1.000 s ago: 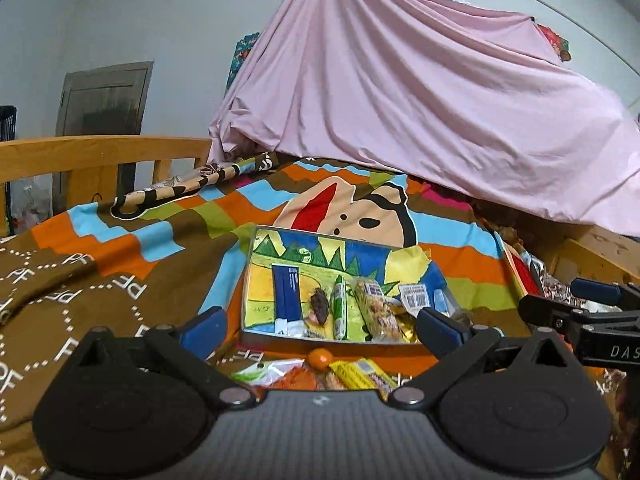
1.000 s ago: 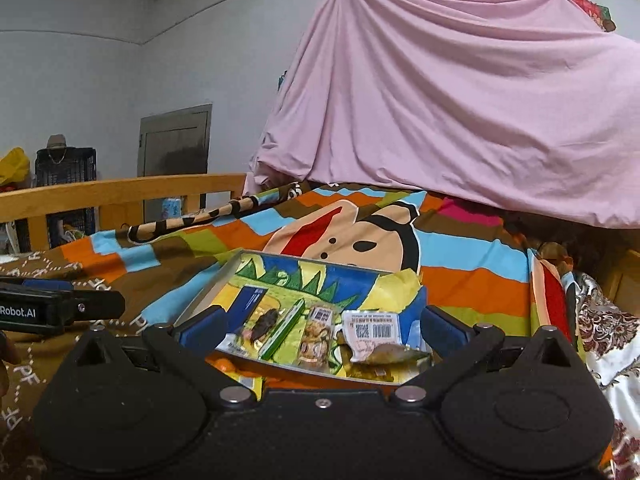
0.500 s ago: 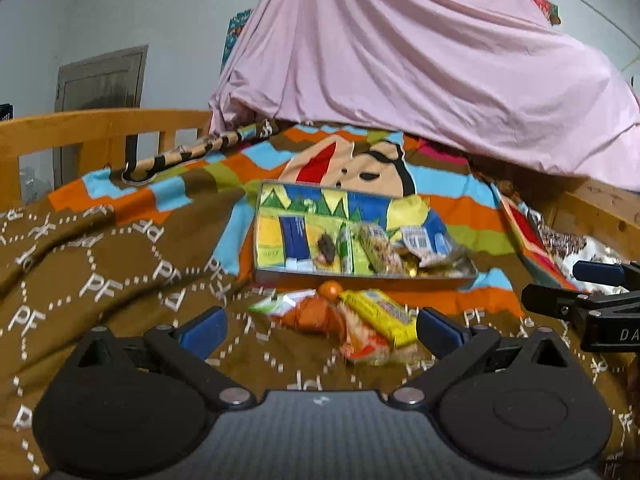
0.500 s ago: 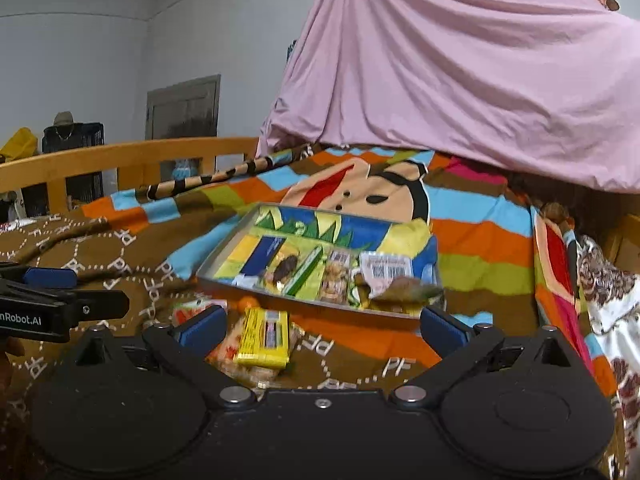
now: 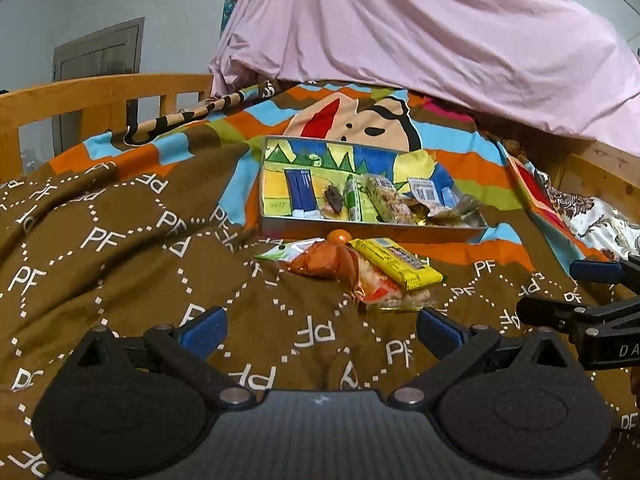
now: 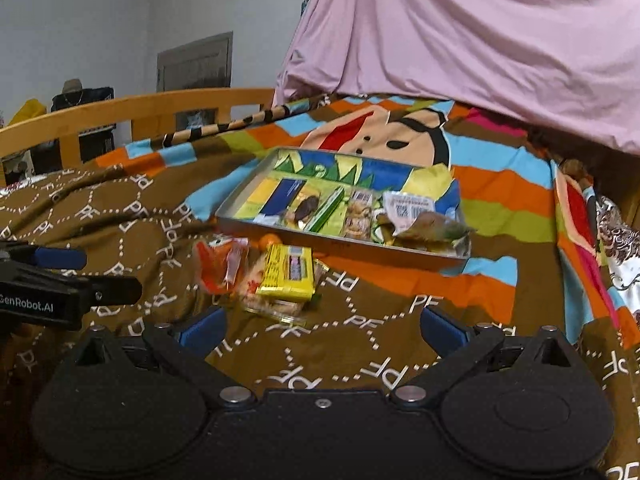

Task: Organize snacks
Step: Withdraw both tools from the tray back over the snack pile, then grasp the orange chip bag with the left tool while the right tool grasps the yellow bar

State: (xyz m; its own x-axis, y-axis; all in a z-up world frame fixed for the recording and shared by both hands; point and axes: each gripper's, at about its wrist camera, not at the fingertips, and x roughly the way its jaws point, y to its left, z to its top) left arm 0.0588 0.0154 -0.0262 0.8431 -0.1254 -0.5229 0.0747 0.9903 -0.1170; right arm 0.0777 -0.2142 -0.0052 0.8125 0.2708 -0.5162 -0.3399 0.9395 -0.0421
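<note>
While both cameras face the bed, findings are as follows.

Tray: shallow metal tray (image 5: 372, 229) with a cartoon-printed floor, lying flat on the striped blanket (image 5: 472, 168) at 12 o'clock from the left gripper.
Tray contents: blue packet (image 5: 301, 193), dark wrapped piece (image 5: 334, 199), green stick (image 5: 352, 196), clear bag of nut bar (image 5: 389, 200) and barcoded packets (image 5: 424, 189), side by side; crumpled wrappers crowd the 3 o'clock end.
Loose snacks: small heap on the brown blanket (image 5: 120, 248), just beside the tray's near wall. Yellow bar (image 5: 396, 264) lies on top of a clear cracker pack (image 5: 400, 296); orange wrapper (image 5: 324, 262) touches it at 9 o'clock; a small orange ball (image 5: 339, 236) sits against the tray wall; a green-white packet (image 5: 280, 251) pokes out at 10 o'clock.
Left gripper (image 5: 320, 330): jaws spread wide, nothing between them, hanging above the brown blanket short of the heap.
Right gripper (image 6: 322, 328): jaws spread wide, nothing held; heap at 11 o'clock.
Edges: wooden bed rail (image 5: 100, 92) at 10 o'clock; pink draped sheet (image 5: 440, 40) behind the tray.
Open room: bare brown blanket between each gripper and the heap, and broadly toward 9 o'clock.
</note>
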